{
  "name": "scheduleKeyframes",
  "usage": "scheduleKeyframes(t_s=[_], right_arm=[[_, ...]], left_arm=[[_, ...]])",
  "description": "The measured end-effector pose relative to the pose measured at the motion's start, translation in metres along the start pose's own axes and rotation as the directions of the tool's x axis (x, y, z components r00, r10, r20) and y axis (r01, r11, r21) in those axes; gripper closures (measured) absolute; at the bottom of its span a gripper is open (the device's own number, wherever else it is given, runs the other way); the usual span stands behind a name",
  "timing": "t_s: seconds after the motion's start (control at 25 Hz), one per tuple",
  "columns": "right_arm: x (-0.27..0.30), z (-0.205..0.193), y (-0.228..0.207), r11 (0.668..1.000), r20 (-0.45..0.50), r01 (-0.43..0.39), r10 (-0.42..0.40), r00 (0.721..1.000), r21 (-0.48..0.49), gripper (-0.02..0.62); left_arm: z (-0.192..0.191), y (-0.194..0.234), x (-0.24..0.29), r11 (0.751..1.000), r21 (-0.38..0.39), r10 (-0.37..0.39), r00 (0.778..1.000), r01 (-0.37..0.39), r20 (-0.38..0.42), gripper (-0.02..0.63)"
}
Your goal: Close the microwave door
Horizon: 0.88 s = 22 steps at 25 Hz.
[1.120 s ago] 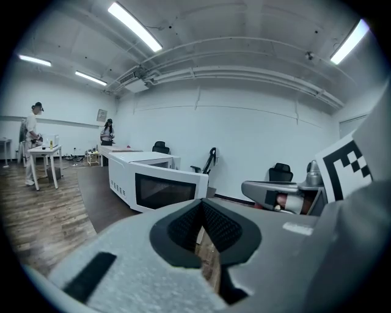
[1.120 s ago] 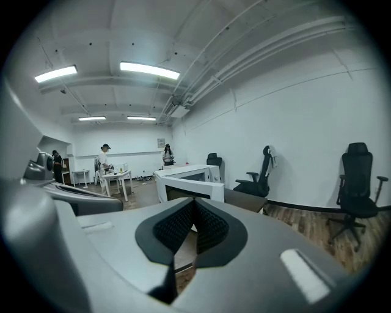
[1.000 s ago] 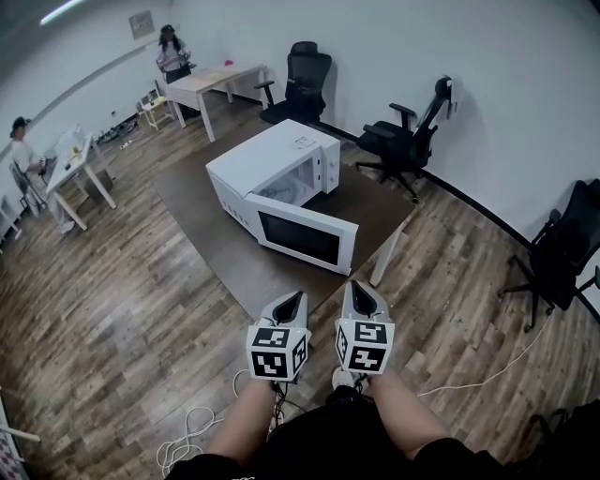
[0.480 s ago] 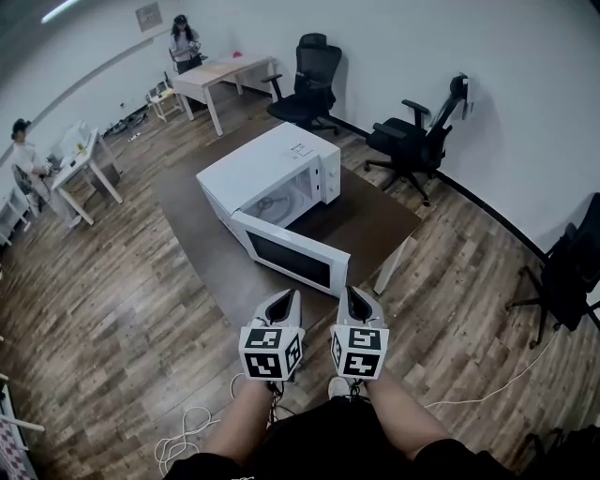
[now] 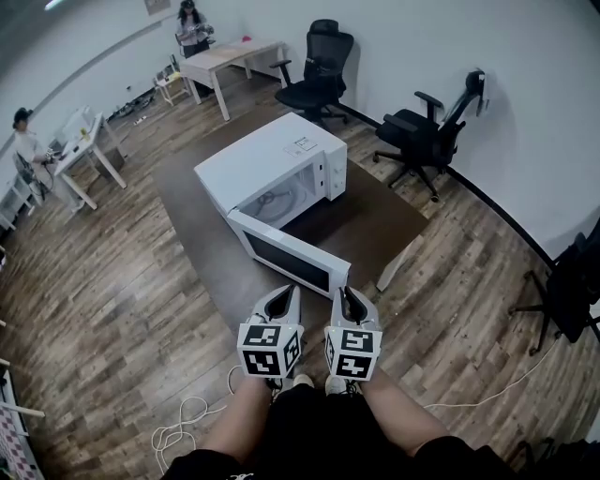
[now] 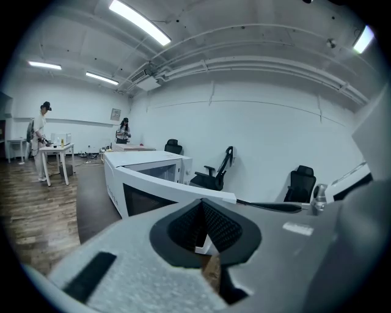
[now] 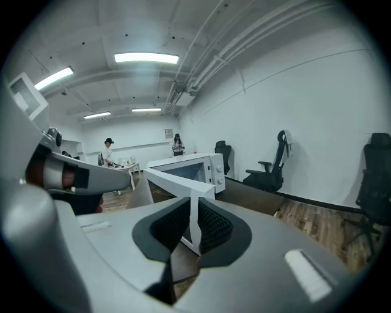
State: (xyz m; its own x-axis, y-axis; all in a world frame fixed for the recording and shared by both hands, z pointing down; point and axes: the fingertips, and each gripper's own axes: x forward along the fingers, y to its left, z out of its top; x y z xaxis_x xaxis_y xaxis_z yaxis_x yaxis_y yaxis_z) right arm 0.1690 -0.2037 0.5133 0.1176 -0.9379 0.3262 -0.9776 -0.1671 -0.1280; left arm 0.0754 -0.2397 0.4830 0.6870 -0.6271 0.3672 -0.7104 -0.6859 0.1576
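A white microwave [image 5: 267,164] stands on a dark brown table [image 5: 370,220]. Its door [image 5: 286,255] is swung wide open toward me, and the cavity with its turntable shows. Both grippers hang side by side just short of the table's near edge, pointing at the door. My left gripper [image 5: 287,294] has its pads meeting at the tips, with nothing in them [image 6: 202,205]. The jaws of my right gripper [image 5: 346,292] are opening; a narrow gap shows between the pads [image 7: 191,205] and nothing is between them. The door's free edge [image 7: 194,202] rises straight ahead of the right gripper.
Black office chairs [image 5: 319,66] [image 5: 427,131] stand beyond the table, and another [image 5: 567,281] at the right wall. Light desks [image 5: 225,58] [image 5: 80,155] with people [image 5: 192,23] [image 5: 23,131] are at the far left. A white cable [image 5: 187,422] lies on the wood floor by my feet.
I have stepped nearer the table, and both grippers have moved forward toward the open door. The microwave has not moved.
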Motion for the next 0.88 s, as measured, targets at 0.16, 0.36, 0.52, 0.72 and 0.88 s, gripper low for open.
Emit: scheduleKeyframes(t_s=[0.16, 0.36, 0.52, 0.72, 0.88], right_arm=[[0.015, -0.002, 0.002, 0.999, -0.027, 0.041, -0.041, 0.999, -0.010, 0.485], [0.031, -0.010, 0.001, 0.995, -0.060, 0.098, -0.099, 0.993, -0.010, 0.446], [0.039, -0.012, 0.003, 0.990, -0.060, 0.139, -0.141, 0.988, -0.033, 0.428], [0.044, -0.010, -0.003, 0.981, -0.054, 0.186, -0.189, 0.980, -0.056, 0.428], [0.056, -0.006, -0.014, 0.975, -0.056, 0.213, -0.216, 0.975, -0.056, 0.430]], left_arm=[[0.006, 0.006, 0.007, 1.000, 0.006, -0.018, 1.000, 0.018, -0.009, 0.597], [0.008, 0.021, 0.012, 0.999, 0.005, -0.032, 0.999, 0.032, -0.017, 0.597], [0.003, 0.032, 0.018, 0.999, 0.002, -0.043, 0.999, 0.043, -0.033, 0.597], [0.000, 0.035, 0.025, 0.998, -0.001, -0.068, 0.997, 0.068, -0.049, 0.597], [-0.001, 0.040, 0.032, 0.997, 0.000, -0.080, 0.995, 0.080, -0.056, 0.597]])
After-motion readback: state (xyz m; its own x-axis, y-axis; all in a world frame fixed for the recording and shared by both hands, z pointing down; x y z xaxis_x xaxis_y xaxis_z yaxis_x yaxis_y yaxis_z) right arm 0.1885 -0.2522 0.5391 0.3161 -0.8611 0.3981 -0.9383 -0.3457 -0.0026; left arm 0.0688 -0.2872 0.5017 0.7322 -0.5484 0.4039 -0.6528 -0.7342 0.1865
